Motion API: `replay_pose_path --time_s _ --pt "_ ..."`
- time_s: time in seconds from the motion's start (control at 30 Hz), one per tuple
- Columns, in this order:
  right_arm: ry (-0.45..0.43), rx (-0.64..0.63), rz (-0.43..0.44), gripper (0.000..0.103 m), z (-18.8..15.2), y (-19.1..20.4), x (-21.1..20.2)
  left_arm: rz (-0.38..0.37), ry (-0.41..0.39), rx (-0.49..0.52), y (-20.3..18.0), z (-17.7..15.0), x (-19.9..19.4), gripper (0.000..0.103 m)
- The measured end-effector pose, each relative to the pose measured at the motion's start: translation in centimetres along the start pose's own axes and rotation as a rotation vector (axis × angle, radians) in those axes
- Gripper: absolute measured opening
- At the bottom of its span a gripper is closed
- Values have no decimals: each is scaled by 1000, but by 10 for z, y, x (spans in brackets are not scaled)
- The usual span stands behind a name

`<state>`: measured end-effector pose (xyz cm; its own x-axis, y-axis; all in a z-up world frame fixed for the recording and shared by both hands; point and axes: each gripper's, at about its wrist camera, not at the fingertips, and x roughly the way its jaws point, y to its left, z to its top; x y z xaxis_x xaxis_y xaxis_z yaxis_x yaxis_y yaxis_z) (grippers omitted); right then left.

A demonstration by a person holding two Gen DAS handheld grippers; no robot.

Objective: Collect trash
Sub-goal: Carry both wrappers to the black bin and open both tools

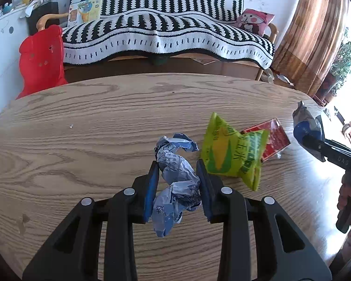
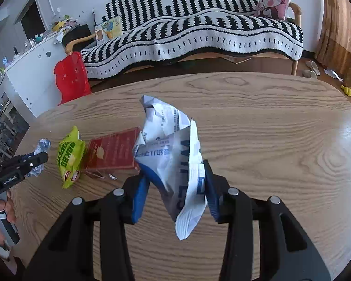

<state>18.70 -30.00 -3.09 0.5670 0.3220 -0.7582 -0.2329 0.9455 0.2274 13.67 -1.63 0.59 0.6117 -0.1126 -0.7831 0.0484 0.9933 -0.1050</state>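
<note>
Two pickups at once here. Left tool (image 1: pixel 177 182) clamped partway shut on a crumpled blue-and-white printed wrapper (image 1: pixel 175 182), blue pads (image 1: pixel 151 192) squeezing its middle so the loose ends flopped out above and below. Looked lifted clear of the oval wood-grain bench (image 1: pixel 82 140), though hard to be sure from that angle. Right tool (image 2: pixel 175 187) same deal, a bit wider, pinching a bigger white-and-blue crumpled paper bag (image 2: pixel 168 145) near its lower half, top end sticking up and forward. Probably gripped mid-body because crumpled stuff has no real edge to grab.

Still left on the bench: a puffy yellow-green snack bag with corn art (image 1: pixel 231 154) and, touching it on the far side, a flat red box (image 1: pixel 273 138). Between the two tools, so handy for the next round. No bin visible anywhere, so no telling where the trash was headed. Striped black-and-white couch throw (image 1: pixel 166 30) in the background, not relevant.
</note>
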Motion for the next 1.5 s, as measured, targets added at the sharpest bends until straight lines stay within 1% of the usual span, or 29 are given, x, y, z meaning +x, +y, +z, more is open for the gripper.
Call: replay_pose_path --time_s 0.2,0.3,0.33,0.43,0.53,0.57,0.6,0.63,0.67,0.73,0.77,0.83,0.9,0.93,0.97,1.03,1.07,1.1,1.13,1.17,1.23,1.27,1.33,1.37,1.4,1.43,1.47,1.5 --pt "2 0 4 43 -2 3 -10 5 3 12 -10 2 -9 32" --pt "-10 24 22 43 -5 6 -21 73 -12 28 -21 4 -22 32" --pt "-11 27 31 43 -8 10 -25 76 -16 32 -24 4 -25 32" --pt "-24 16 46 43 -14 22 -42 53 -58 34 -38 5 -45 32" --pt "-58 15 40 43 -21 27 -65 4 -91 33 -54 2 -66 32" --pt "-81 29 41 43 -28 26 -78 -34 -97 29 -60 -1 -75 32" --pt "-92 46 42 43 -34 23 -86 -70 -104 24 -67 -6 -83 32" --pt "-101 72 51 43 -44 19 -98 -121 -111 26 -77 -12 -93 32" --pt "-109 90 58 43 -52 16 -106 -153 -117 32 -85 -17 -100 32" --pt "-145 127 71 43 -72 8 -137 -217 -134 55 -107 -28 -117 32" --pt "-181 153 85 43 -84 2 -161 -254 -144 79 -124 -37 -129 32" --pt "-232 181 90 43 -100 -11 -197 -301 -144 110 -149 -49 -141 32" --pt "-265 180 42 44 -125 -28 -236 -376 -113 168 -190 -67 -150 32" --pt "-267 178 13 43 -138 -38 -252 -400 -99 192 -205 -74 -152 32" --pt "-265 185 -15 44 -153 -52 -269 -434 -80 230 -230 -83 -155 32" --pt "-269 219 -59 44 -181 -80 -300 -490 -47 289 -273 -99 -160 32" --pt "-274 235 -78 44 -193 -91 -312 -530 -20 320 -299 -109 -161 32" --pt "-283 262 -107 44 -209 -107 -330 -561 5 344 -319 -118 -162 32" --pt "-290 292 -131 44 -226 -123 -345 -595 41 382 -348 -131 -161 32" --pt "-293 315 -144 44 -238 -135 -355 -609 66 407 -366 -141 -159 32" --pt "-290 373 -182 44 -273 -162 -373 -637 133 478 -407 -165 -154 32" --pt "-280 407 -203 44 -294 -177 -379 -643 174 524 -432 -184 -149 32" --pt "-254 465 -220 44 -328 -197 -378 -634 248 594 -469 -218 -134 32" --pt "-224 515 -217 44 -353 -210 -371 -638 293 603 -480 -232 -125 32" --pt "-202 549 -213 44 -370 -217 -364 -646 352 602 -490 -249 -112 32" --pt "-169 589 -204 44 -390 -226 -353 -645 388 605 -494 -262 -103 32" --pt "-118 640 -189 44 -417 -232 -335 -634 440 617 -499 -282 -85 32" --pt "-85 673 -177 44 -435 -236 -323 -611 483 633 -499 -297 -70 32"
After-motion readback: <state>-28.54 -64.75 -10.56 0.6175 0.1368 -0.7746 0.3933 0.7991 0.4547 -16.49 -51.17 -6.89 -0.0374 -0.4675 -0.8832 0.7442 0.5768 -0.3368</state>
